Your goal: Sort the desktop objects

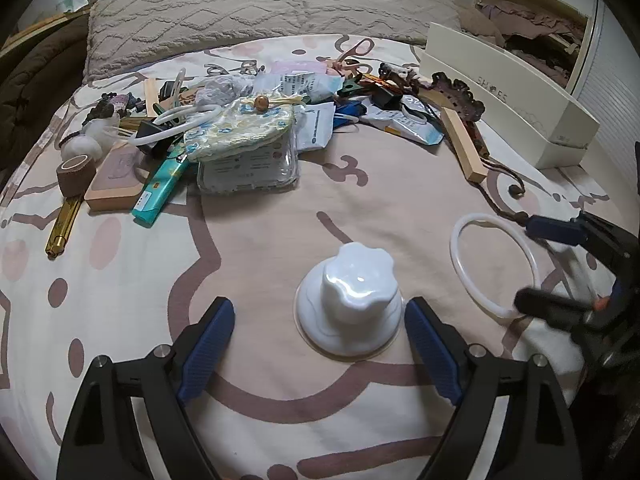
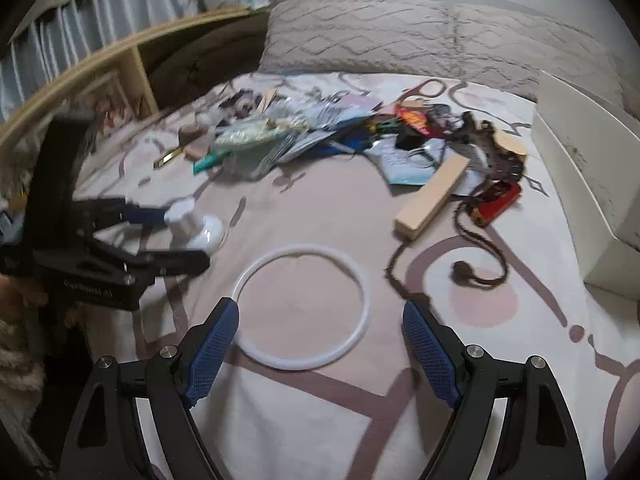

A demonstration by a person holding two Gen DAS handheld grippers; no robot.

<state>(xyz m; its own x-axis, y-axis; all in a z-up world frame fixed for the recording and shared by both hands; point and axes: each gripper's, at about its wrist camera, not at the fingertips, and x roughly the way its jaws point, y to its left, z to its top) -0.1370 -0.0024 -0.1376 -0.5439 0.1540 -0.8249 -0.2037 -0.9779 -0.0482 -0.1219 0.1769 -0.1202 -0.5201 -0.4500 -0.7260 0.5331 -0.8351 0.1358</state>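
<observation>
Two items lie sorted out on the bed sheet [image 1: 280, 420]: a white cap [image 1: 349, 300] between the released left tongs [image 1: 320, 344] and a white ring [image 2: 302, 306] before the released right tongs [image 2: 320, 340]; neither is grasped. The mixed pile [image 1: 248, 128] near the pillow [image 1: 260, 12] remains unsorted, so most work appears outstanding.
</observation>
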